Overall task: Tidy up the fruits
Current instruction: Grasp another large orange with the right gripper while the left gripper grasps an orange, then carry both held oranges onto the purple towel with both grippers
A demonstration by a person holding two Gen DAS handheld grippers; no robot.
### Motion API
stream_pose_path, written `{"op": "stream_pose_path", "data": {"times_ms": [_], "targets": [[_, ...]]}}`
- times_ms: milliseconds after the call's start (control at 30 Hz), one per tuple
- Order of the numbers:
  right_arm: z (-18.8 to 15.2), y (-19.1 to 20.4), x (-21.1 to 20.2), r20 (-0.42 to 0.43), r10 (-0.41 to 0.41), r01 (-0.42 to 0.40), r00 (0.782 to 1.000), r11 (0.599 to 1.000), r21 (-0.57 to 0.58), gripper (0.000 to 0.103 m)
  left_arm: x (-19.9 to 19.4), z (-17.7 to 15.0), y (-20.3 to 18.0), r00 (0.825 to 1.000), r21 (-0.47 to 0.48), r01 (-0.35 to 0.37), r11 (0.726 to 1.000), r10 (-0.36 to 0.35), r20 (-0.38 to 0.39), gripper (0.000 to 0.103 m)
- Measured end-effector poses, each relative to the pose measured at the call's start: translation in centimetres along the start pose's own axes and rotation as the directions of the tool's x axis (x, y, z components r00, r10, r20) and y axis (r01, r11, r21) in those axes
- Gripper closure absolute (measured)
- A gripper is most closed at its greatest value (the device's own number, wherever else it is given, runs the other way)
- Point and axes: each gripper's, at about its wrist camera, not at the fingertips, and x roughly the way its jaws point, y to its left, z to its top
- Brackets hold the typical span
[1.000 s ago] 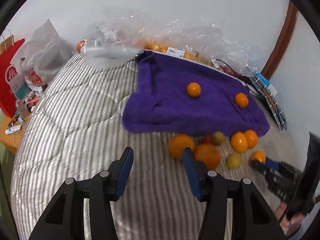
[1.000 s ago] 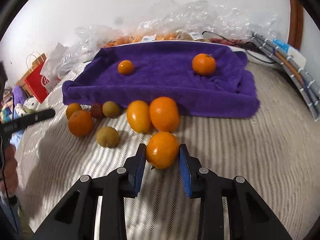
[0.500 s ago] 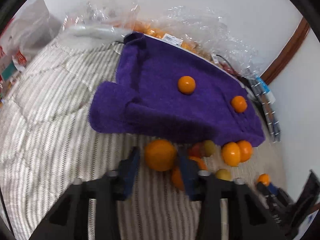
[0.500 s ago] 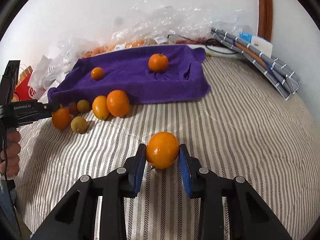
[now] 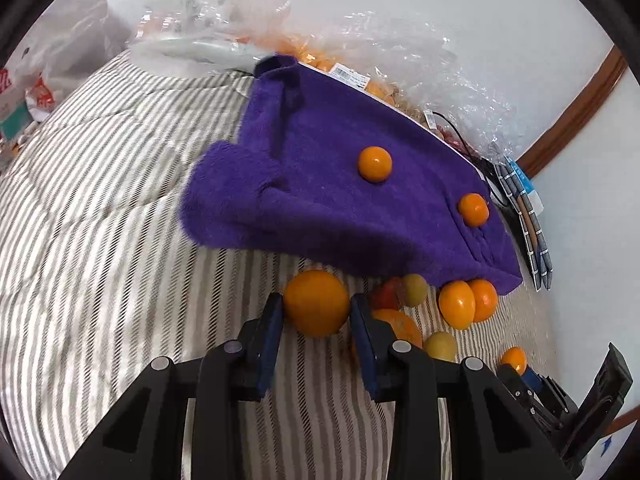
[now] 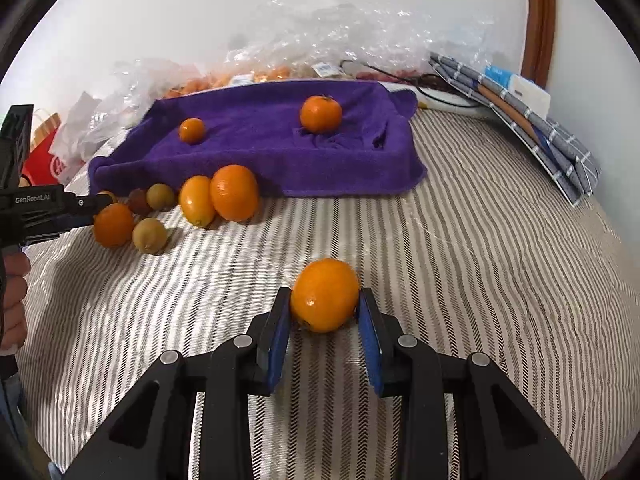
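My left gripper (image 5: 317, 304) is shut on a large orange (image 5: 316, 300) at the left end of a fruit pile (image 5: 456, 304), just in front of the purple towel (image 5: 340, 208). Two small oranges (image 5: 375, 163) (image 5: 473, 209) lie on the towel. My right gripper (image 6: 325, 300) is shut on another orange (image 6: 325, 294) over the striped quilt (image 6: 460, 260), well away from the pile (image 6: 234, 192). In the right wrist view the left gripper's fingers (image 6: 80, 202) reach into the pile from the left, a hand (image 6: 12, 280) behind them.
Clear plastic bags of fruit (image 6: 320, 40) lie behind the towel against the wall. Folded grey checked cloths (image 6: 552, 140) rest at the right edge by a wooden trim (image 6: 540, 20). A red paper bag (image 6: 44, 156) stands at the left.
My left gripper moved up to the pile and closed on the large orange. My right gripper carried its orange away from the pile, out over the bare striped quilt.
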Motion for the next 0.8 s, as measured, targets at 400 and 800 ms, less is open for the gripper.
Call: {"op": "stream_pose_path", "data": {"times_ms": [400,800], "targets": [[0.0,-0.7,-1.3,0.053,0.017,-0.018,0.998,0.999,0.035,0.07,-5.3,-1.1,1.8,0.992,0.024,-0.096,0.995,0.094,0.08,0.071],[5.2,-1.5,-5.6,0.162,0.005,-0.014,0.987,0.998,0.053,0.07,-9.8,1.5,-0.9,0.976,0.073,-0.098,0.993,0.082,0.201,0.071]]}}
